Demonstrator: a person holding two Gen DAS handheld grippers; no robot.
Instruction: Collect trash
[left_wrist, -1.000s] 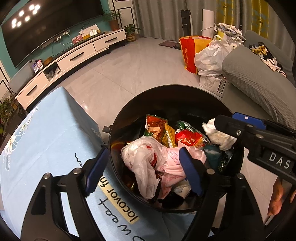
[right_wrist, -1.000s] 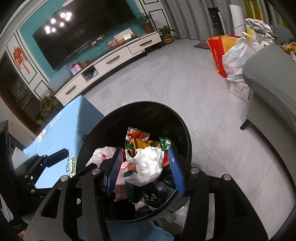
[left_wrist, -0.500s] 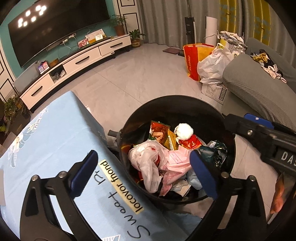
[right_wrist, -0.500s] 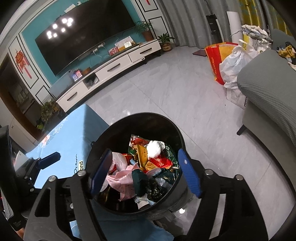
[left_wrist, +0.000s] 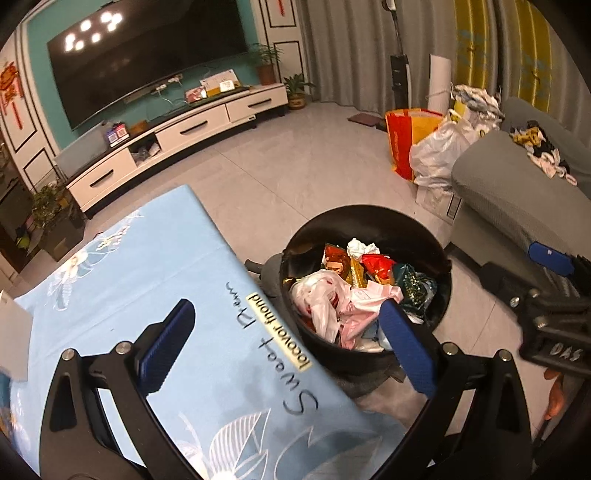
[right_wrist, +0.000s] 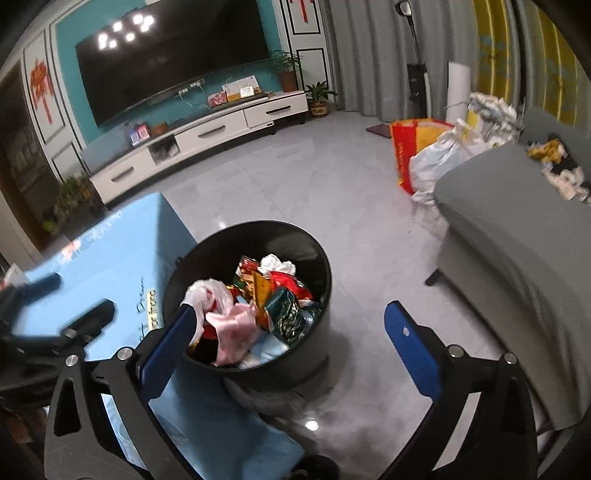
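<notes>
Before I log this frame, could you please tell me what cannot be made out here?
- Round black trash bin: its bottom, both views, buried under wrappers.
- Light blue printed tablecloth: cut by the left-wrist frame edge; the surface beneath is covered.
- Small items on the white TV cabinet: too small.

The right gripper hangs with its blue pads spread wide and nothing between them, above a round black trash bin standing on the grey tiled floor. A crumpled white tissue lies at the far side of the wrappers filling the bin. A light blue tablecloth lies left; a grey sofa stands right.
</notes>
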